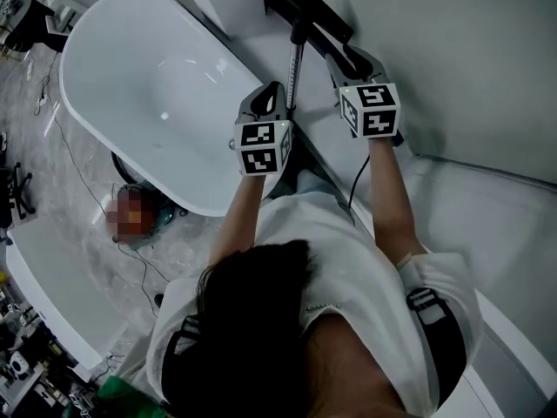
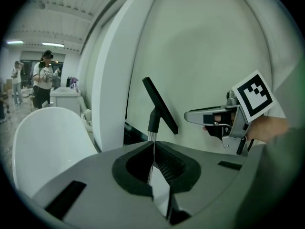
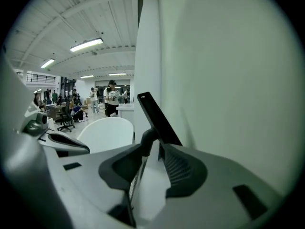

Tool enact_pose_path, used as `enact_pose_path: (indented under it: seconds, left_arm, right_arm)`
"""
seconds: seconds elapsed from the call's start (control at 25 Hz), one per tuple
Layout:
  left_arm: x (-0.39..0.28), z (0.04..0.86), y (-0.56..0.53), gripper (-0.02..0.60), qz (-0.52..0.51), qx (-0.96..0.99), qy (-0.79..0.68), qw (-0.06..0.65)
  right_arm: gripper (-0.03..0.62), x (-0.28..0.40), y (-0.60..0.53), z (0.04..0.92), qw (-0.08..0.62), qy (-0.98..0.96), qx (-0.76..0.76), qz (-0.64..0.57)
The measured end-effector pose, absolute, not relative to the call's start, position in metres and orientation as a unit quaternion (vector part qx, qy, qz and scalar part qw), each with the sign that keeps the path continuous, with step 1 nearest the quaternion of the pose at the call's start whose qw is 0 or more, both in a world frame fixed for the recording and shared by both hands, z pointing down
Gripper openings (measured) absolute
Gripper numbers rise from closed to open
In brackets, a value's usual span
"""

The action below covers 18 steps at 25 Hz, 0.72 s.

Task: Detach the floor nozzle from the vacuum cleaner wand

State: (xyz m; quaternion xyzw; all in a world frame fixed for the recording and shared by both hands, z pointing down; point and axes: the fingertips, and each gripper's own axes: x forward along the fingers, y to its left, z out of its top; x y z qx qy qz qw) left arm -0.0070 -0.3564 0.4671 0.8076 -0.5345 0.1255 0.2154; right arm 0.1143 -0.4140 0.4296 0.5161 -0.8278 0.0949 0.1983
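Note:
The black floor nozzle point(image 1: 306, 5) rests against the white wall at the top of the head view, with the metal wand point(image 1: 294, 66) running down from its neck. My left gripper point(image 1: 277, 92) is shut on the wand a little below the neck. In the left gripper view the thin wand point(image 2: 153, 144) runs between the closed jaws of that gripper point(image 2: 153, 168) up to the nozzle point(image 2: 160, 105). My right gripper point(image 1: 342, 59) stands open just right of the wand, near the nozzle. In the right gripper view the nozzle's neck point(image 3: 147, 142) lies just ahead of that gripper point(image 3: 147, 175).
A white bathtub point(image 1: 87, 33) fills the left side, close to the wand. A white wall point(image 1: 452, 68) stands right behind the nozzle. Cables point(image 1: 87, 190) lie on the marbled floor. Several people point(image 3: 112, 97) stand far off in the hall.

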Motion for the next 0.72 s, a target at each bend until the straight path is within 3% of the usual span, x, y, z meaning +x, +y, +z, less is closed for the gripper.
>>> enact_pose_path:
  seconds: [0.36, 0.72]
  left_arm:
    - [-0.007, 0.478, -0.391, 0.006, 0.135, 0.794, -0.548, 0.225]
    - [-0.01, 0.486, -0.413, 0.006, 0.142, 0.783, -0.561, 0.228]
  right_arm:
    - [0.249, 0.116, -0.47, 0.439, 0.278, -0.831, 0.48, 0.038]
    - [0.259, 0.117, -0.501, 0.454, 0.327, -0.83, 0.453, 0.013]
